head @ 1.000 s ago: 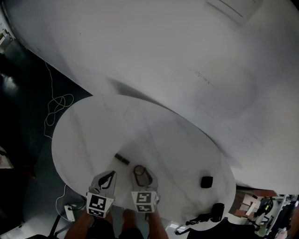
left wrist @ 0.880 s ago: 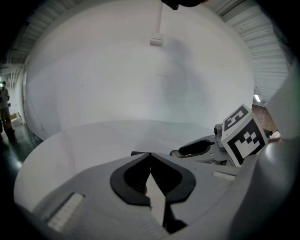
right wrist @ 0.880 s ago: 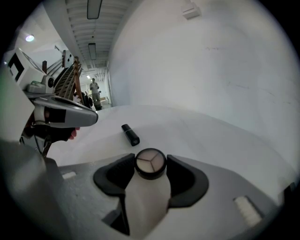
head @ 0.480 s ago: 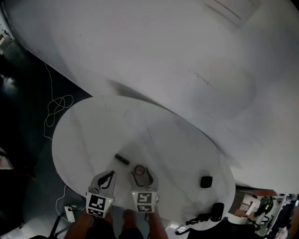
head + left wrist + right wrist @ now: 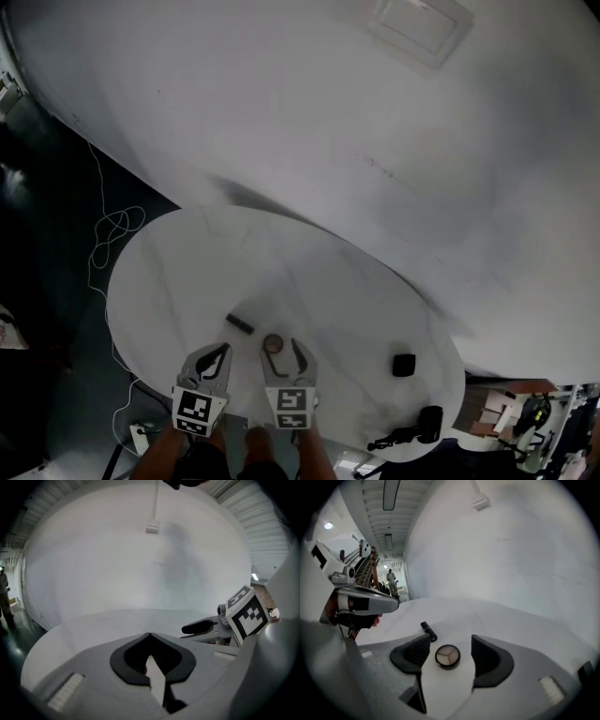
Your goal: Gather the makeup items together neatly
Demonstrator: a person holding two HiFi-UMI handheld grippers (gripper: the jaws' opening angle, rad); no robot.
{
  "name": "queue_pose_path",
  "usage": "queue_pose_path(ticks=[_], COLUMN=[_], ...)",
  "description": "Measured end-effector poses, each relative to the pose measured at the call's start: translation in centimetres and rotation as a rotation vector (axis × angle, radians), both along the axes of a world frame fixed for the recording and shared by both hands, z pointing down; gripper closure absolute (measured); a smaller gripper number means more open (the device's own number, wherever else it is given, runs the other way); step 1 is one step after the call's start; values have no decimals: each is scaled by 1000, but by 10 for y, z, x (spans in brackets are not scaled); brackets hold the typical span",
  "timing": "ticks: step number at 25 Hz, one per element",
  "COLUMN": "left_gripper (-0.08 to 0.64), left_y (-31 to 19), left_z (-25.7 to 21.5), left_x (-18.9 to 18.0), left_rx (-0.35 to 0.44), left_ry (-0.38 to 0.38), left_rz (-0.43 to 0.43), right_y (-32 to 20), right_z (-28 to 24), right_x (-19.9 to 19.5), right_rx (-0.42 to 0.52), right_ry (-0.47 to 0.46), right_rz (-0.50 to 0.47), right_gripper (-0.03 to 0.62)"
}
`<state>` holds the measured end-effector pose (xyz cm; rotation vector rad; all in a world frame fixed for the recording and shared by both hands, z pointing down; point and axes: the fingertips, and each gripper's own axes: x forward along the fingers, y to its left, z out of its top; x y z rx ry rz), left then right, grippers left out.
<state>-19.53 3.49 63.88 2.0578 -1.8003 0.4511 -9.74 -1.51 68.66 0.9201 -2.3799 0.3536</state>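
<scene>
Our right gripper's (image 5: 450, 640) jaws have just been opening and stand apart. The round compact (image 5: 447, 656) lies free on the worktop (image 5: 281, 262) between them, at lower centre of the head view. Our left gripper's (image 5: 150, 635) jaws are closed on nothing. A dark stick (image 5: 240, 322) lies just up-left of the compact, so we judge those two gathered. A small black case (image 5: 403, 365), perhaps makeup too, sits well apart at lower right and remains to be fetched.
</scene>
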Motion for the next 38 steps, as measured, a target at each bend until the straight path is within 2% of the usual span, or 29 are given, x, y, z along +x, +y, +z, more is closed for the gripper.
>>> queue_pose_path(ticks=[10, 21, 29, 38], left_gripper=[549, 549, 549, 549], left_y=[-31, -60, -66, -66], left_z=[-79, -157, -175, -183], left_x=[36, 113, 166, 203], left_rx=[131, 262, 296, 310], left_ry=[-19, -22, 3, -4], left_rz=[74, 225, 325, 401], right_y=[-21, -35, -25, -10], right_z=[-95, -185, -209, -212], right_x=[47, 146, 210, 246], right_rx=[134, 313, 359, 367], right_ry=[-78, -89, -81, -91], right_rz=[99, 295, 432, 526], right_gripper=[318, 468, 519, 581])
